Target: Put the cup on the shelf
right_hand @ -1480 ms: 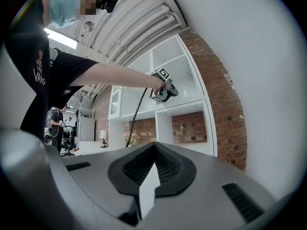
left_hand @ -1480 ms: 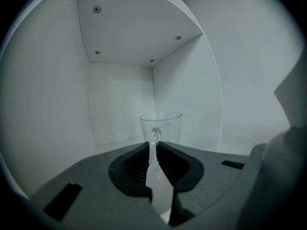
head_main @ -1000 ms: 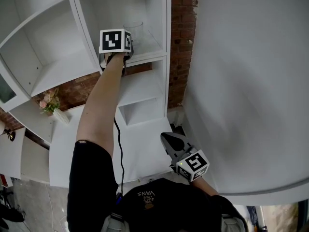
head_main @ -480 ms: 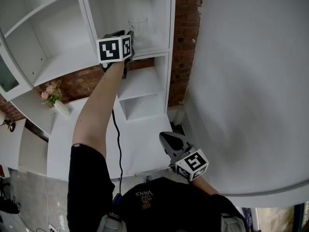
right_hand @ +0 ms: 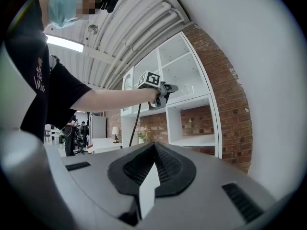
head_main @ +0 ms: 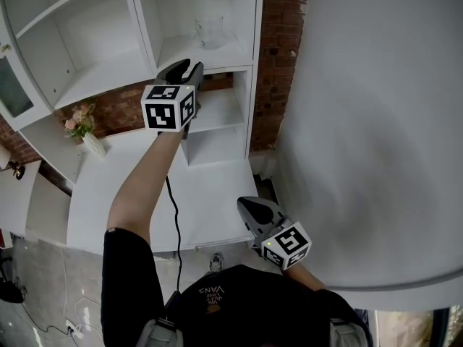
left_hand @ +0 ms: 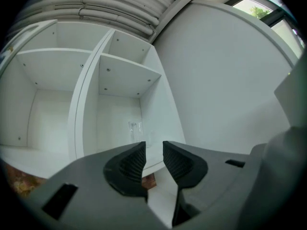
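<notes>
Down low, close to the person's body, the right gripper (head_main: 248, 207) hangs beside the big pale curved wall (head_main: 376, 121). Its own view shows its fingers (right_hand: 168, 164) pressed flat together with nothing between them. It is idle.

Further out, the person's bare left arm (head_main: 148, 179) stretches out, a black cable (head_main: 176, 223) trailing beneath it. Below the arm lies a white desk (head_main: 130, 194), with a vase of pink flowers (head_main: 90, 144) standing at its left end against the brick wall (head_main: 278, 63).

At the end of that arm, the left gripper (head_main: 184, 69) is held up before the white shelf unit (head_main: 145, 27), its tips just under the front edge of the upper right compartment. Its own view shows the fingers (left_hand: 127, 164) spread a little, a narrow gap between the ribbed pads and nothing in it. The left gripper (left_hand: 153, 147) is empty.

Beyond the tips is the cup (head_main: 210, 31), a clear glass one. It stands upright on the shelf board (head_main: 228, 53) of that upper right compartment, towards the back and apart from the gripper. Through the left gripper view the cup (left_hand: 135, 130) sits just above the gap between the fingers, close to the compartment's right wall.
</notes>
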A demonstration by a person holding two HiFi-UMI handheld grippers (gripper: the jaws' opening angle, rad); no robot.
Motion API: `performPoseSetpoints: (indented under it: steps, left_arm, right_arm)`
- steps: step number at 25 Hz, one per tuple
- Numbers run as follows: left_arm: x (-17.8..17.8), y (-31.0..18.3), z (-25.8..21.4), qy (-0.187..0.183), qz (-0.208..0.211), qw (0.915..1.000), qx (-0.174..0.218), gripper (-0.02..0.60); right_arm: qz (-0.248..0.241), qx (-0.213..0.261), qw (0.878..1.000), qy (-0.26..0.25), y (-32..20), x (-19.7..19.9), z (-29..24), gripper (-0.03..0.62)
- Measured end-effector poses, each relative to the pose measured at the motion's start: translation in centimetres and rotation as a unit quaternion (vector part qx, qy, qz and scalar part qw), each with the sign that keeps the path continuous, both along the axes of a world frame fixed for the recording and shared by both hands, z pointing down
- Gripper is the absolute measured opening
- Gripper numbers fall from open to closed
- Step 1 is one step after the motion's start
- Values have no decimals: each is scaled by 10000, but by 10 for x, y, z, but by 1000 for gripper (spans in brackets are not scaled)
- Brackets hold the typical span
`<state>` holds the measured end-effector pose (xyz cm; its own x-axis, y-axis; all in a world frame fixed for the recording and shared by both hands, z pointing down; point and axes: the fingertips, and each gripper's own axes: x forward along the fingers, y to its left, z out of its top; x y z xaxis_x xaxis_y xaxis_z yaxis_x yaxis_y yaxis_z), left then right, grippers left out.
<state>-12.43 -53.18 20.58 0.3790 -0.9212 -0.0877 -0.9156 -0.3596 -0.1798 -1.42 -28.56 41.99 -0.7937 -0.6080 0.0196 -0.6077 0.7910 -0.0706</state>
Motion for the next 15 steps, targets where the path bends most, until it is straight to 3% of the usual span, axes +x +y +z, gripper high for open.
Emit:
performPoseSetpoints:
  steps: [6, 10, 15]
  left_arm:
    - [18, 57, 31, -180, 211, 9994, 190, 89]
    - [25, 97, 53, -87, 305, 9992, 245, 31]
    - [30, 147, 83, 9, 446, 9989, 150, 8]
  right_arm:
    - [-58, -56, 10000, -50, 23, 10, 6, -5]
    - [-58, -69, 9999, -67, 39, 14, 11, -5]
    - [-53, -119, 9999, -34, 60, 19, 17, -5]
